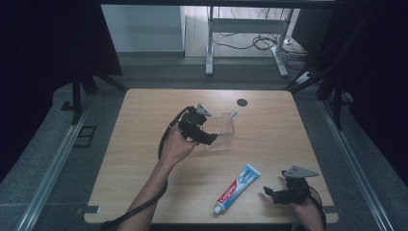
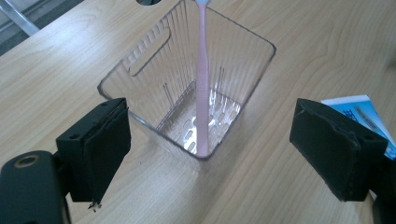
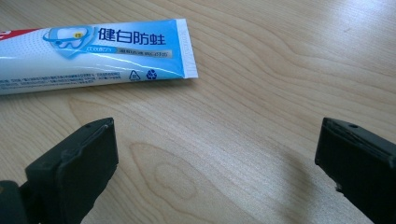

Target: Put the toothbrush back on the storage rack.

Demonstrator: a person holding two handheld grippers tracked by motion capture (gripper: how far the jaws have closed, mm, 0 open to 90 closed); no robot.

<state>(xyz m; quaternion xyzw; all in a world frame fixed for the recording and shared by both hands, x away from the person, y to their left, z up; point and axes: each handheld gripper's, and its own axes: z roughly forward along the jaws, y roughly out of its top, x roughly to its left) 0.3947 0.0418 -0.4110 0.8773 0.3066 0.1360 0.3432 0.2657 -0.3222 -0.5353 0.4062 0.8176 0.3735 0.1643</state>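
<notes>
Tongs on the left [image 2: 205, 154] stand spread and empty just short of the clear bin [image 2: 140, 74], where a pink toothbrush [image 2: 201, 93] leans upright. Right tongs [image 3: 215, 172] gape beside the toothpaste [image 3: 93, 51], which is probably light, soft and slick, best pinched across its flat middle.

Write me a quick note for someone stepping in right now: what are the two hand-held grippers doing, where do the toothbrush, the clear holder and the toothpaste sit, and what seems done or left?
Left gripper: open, nothing between its jaws, just in front of the clear holder.
Right gripper: open, holding nothing, close to the toothpaste tube.
Things: the pink toothbrush stands inside the holder near the middle of the table; the tube lies flat near the front edge.
Done: the toothbrush is in the holder.
Left, probably: pick up the tube and put it in the holder too.
</notes>
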